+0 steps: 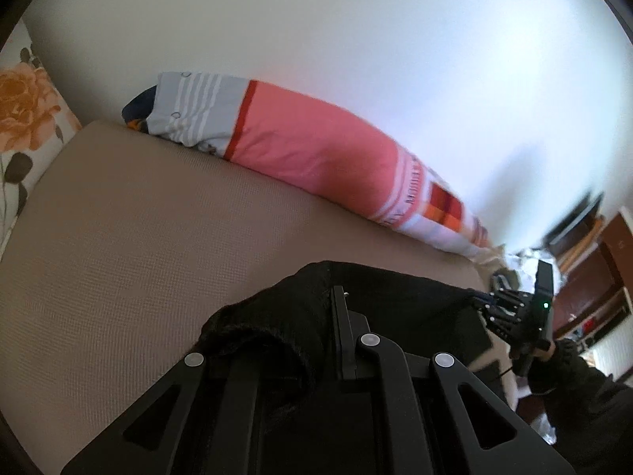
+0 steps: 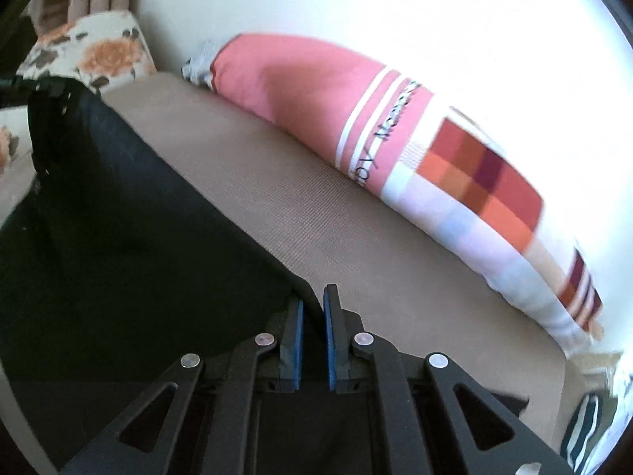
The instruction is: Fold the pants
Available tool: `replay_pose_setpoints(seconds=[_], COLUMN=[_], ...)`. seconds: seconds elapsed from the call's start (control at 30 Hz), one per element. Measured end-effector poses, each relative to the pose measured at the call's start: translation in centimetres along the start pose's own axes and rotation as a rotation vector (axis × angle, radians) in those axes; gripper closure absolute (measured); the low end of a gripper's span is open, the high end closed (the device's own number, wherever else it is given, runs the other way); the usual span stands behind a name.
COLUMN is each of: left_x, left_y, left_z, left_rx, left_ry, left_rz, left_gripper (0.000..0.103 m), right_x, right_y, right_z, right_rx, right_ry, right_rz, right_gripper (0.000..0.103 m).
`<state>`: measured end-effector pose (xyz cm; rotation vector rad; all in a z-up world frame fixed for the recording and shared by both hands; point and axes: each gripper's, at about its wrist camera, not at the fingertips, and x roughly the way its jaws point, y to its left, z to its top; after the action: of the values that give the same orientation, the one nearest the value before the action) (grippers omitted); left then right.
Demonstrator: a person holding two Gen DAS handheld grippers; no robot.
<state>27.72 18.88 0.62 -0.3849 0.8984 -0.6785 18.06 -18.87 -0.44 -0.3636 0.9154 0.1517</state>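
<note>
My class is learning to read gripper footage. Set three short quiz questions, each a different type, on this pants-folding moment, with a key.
1. True or false: the right gripper pinches an edge of the black pants.
2. What lies along the wall behind the tan mattress? A) a pink pillow B) a green towel C) a wooden box
3. Fill in: the cloth draped over the left gripper is coloured ____.

Key: 1 true. 2 A, the pink pillow. 3 black.
</note>
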Motion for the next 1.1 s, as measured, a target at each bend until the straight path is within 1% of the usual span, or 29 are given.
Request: replay_pose_setpoints(seconds=[0.1, 0.23, 0.33, 0.47, 0.53, 0.67, 0.7, 0.77, 0.9, 1.07, 1.1], left_x=[-2.1, -4.0, -4.8, -5.3, -5.1, -4.1, -4.0, -4.3, -4.7, -6.2, -6.6], left_y=[-0.6, -1.0, -1.0, 0.3, 0.8, 1.5, 1.5, 1.2, 0.9, -0.5, -0.7], left_z=[-2.2, -6.1, -8.9, -13.3, -15.6, -18.5, -19.0, -19.3, -19.3, -19.2, -19.2], left_rx=[0.021, 0.025, 0.048, 0.01, 0.017, 0.014, 0.018, 0.022, 0.002, 0.044, 0.058], left_ry=[0.01, 0.058, 0.102, 0.178, 0.225, 0.303, 0.311, 0.303, 0.337, 0.378, 0.38], left_rz=[-0.027, -0.053, -0.02, 0.001, 0.03, 0.079, 0.092, 0.105, 0.134, 0.186, 0.213], left_gripper=[0.092, 0.092, 0.092, 0.091, 0.09, 0.09, 0.089, 0.085, 0.082, 0.077, 0.063], right_x=[-3.1, -4.9, -5.9, -6.2, -5.6, -3.5, -2.8, -2.1, -1.8, -1.9, -1.8], right_y=[0.8, 2.4, 3.6, 5.5, 6.3, 8.0, 8.4, 8.8, 8.7, 8.7, 8.6], right_z=[-2.1, -5.5, -8.1, -11.6, -13.2, -15.0, -15.2, -15.4, -15.1, -15.0, -15.0], right_rx=[0.034, 0.028, 0.052, 0.059, 0.064, 0.023, 0.008, 0.002, 0.018, 0.018, 0.023], right_ry=[-0.009, 0.023, 0.061, 0.122, 0.161, 0.234, 0.248, 0.262, 0.272, 0.266, 0.263], right_rz=[0.026, 0.041, 0.076, 0.133, 0.168, 0.183, 0.177, 0.172, 0.178, 0.177, 0.18], right_gripper=[0.096, 0.096, 0.096, 0.096, 0.096, 0.096, 0.096, 0.096, 0.096, 0.095, 0.095])
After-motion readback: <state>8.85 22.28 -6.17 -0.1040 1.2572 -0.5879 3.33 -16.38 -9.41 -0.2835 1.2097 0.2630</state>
